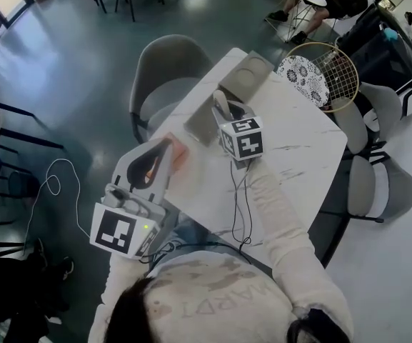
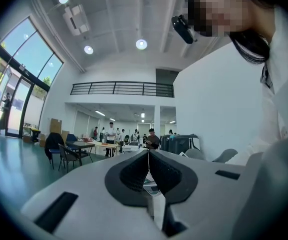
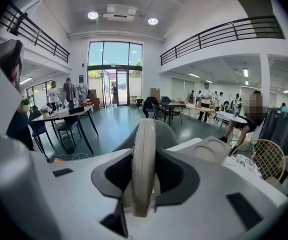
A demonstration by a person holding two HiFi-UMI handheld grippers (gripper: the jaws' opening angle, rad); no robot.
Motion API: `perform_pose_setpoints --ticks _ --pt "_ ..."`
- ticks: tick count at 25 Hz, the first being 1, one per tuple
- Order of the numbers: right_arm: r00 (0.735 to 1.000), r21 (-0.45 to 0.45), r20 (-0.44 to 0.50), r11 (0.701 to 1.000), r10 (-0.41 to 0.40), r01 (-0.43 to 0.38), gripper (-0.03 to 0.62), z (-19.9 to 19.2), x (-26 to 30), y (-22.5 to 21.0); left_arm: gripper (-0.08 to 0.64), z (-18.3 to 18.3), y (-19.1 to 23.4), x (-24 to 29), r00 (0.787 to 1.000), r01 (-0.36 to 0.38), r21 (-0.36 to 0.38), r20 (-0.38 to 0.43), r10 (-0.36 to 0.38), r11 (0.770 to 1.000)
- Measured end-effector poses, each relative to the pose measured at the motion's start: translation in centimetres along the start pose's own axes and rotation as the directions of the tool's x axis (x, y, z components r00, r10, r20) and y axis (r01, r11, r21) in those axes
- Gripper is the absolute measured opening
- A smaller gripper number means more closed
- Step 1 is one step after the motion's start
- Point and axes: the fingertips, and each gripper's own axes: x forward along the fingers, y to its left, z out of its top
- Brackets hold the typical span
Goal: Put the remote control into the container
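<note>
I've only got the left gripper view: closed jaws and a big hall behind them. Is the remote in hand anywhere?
Observer: Yes. The right gripper is shut on the remote control, held edge-on.
Operator: Where's the container?
Observer: The grey container lies on the white table, directly ahead of the right gripper.
Operator: Anything else near it?
Observer: A racket sits by the table's far corner, to the right of the container.
</note>
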Motion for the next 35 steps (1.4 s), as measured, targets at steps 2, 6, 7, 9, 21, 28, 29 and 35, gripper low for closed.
perform_pose_setpoints --ticks 2,6,7,9,21,28,29,35 --pt "1.000 -0.009 -0.029 1.000 -0.005 0.005 0.120 -0.6 1.1 0.0 0.015 -0.3 0.6 -0.1 1.000 -0.002 -0.007 -0.005 0.002 1.000" --pt "0.996 -0.041 -0.088 0.999 -0.014 0.011 0.118 -1.9 3.0 0.2 0.015 -0.8 1.7 -0.3 1.000 -0.009 -0.018 -0.008 0.009 1.000" --pt "0.995 -0.046 -0.100 0.999 -0.016 0.011 0.118 -2.2 3.4 0.3 0.015 -0.9 2.0 -0.4 1.000 -0.012 -0.022 -0.009 0.012 1.000" --pt "0.993 -0.051 -0.119 0.999 -0.018 0.012 0.120 -2.7 4.0 0.4 0.015 -1.2 2.5 -0.5 1.000 -0.016 -0.029 -0.011 0.016 0.999" --pt "0.971 -0.074 -0.233 0.997 -0.047 0.031 0.118 -5.0 6.9 0.7 0.015 -2.1 4.5 -1.0 0.999 -0.031 -0.052 -0.019 0.030 0.998" --pt "0.955 -0.082 -0.291 0.996 -0.062 0.040 0.120 -6.4 8.2 0.6 0.015 -3.1 5.7 -1.2 0.999 -0.046 -0.068 -0.032 0.044 0.997" --pt "0.953 -0.082 -0.297 0.996 -0.060 0.038 0.118 -6.5 8.4 0.6 0.015 -3.2 5.9 -1.2 0.998 -0.049 -0.071 -0.033 0.047 0.996" --pt "0.945 -0.097 -0.323 0.995 -0.057 0.027 0.119 -6.9 9.3 0.5 0.015 -3.5 6.6 -0.9 0.998 -0.055 -0.080 -0.039 0.052 0.995"
